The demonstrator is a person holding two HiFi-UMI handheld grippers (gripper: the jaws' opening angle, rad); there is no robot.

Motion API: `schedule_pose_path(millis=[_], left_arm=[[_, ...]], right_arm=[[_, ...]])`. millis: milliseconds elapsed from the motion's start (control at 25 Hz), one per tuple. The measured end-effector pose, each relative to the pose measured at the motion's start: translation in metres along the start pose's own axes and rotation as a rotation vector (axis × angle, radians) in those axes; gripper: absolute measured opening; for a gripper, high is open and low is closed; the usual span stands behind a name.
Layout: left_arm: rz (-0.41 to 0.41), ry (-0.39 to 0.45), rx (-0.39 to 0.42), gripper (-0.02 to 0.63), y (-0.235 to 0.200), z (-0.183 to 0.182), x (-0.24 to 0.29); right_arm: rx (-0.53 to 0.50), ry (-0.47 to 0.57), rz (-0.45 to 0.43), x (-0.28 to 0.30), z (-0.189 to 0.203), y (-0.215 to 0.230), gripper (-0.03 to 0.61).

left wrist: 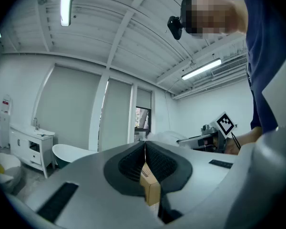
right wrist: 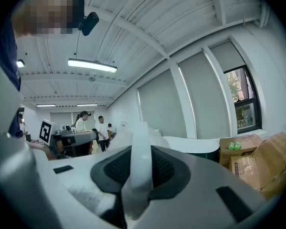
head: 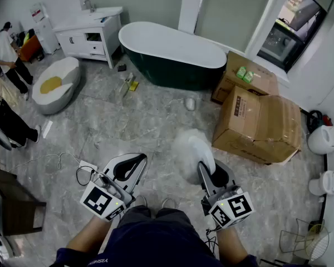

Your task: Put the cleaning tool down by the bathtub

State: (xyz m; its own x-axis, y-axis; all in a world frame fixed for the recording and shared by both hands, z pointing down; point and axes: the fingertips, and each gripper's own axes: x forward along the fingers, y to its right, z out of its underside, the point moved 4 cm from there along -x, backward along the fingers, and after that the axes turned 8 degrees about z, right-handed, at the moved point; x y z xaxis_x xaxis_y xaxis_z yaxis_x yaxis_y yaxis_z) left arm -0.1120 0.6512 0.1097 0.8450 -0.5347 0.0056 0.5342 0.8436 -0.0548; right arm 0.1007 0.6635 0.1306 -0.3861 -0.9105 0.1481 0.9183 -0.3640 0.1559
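**Jaws of the right gripper (right wrist: 139,159) clamped on the white fluffy cleaning tool (head: 188,149); left gripper (left wrist: 144,152) pinched shut**

On my screens the right pads press both sides of the tool's flat white handle. Its fluffy head sticks out ahead of them, over the floor and well short of the tub. The left pads meet with no gap. A small tan block (left wrist: 150,189) shows at their root, and I cannot tell whether it belongs to the gripper.

At 12 o'clock stands the dark green oval bathtub with a white inside (head: 172,53), well apart from the tool. A small white object (head: 190,103) lies on the floor between the tool and the tub. At 2 o'clock a large brown cardboard carton (head: 259,128) sits near the right gripper. Behind it a second carton (head: 234,85) carries two green packets (head: 245,74).

At 11 o'clock is a white vanity cabinet with a basin (head: 92,32). At 10 o'clock is a pale round seat with a yellow cushion (head: 55,83), with a person in a white top (head: 4,52) beyond it. Two white rounded fixtures (head: 324,140) stand at 3 o'clock and a wire basket (head: 312,238) at 4. A white cable (head: 53,161) trails at 9.

I see a grey marbled tile floor (head: 128,127), pale walls and a dark window (head: 284,38) at 1 o'clock.

Black print marks the near carton's end, too small for me to read. Each gripper's cube bears black-and-white square markers.
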Motion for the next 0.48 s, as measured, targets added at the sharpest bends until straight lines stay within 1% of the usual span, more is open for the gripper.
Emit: schedule_pose_path(millis=[160,480], left_arm=[[-0.002,0.000,0.001,0.031,-0.0012,-0.0006,0.0010],[-0.001,-0.004,-0.005,0.031,0.0007,0.0025,0.0058]], right_arm=[[0.008,0.022,0.003,0.0009,-0.0037,0.0011,0.094],[0.017,0.014,-0.001,0.0007,-0.0006,0.0060,0.094]])
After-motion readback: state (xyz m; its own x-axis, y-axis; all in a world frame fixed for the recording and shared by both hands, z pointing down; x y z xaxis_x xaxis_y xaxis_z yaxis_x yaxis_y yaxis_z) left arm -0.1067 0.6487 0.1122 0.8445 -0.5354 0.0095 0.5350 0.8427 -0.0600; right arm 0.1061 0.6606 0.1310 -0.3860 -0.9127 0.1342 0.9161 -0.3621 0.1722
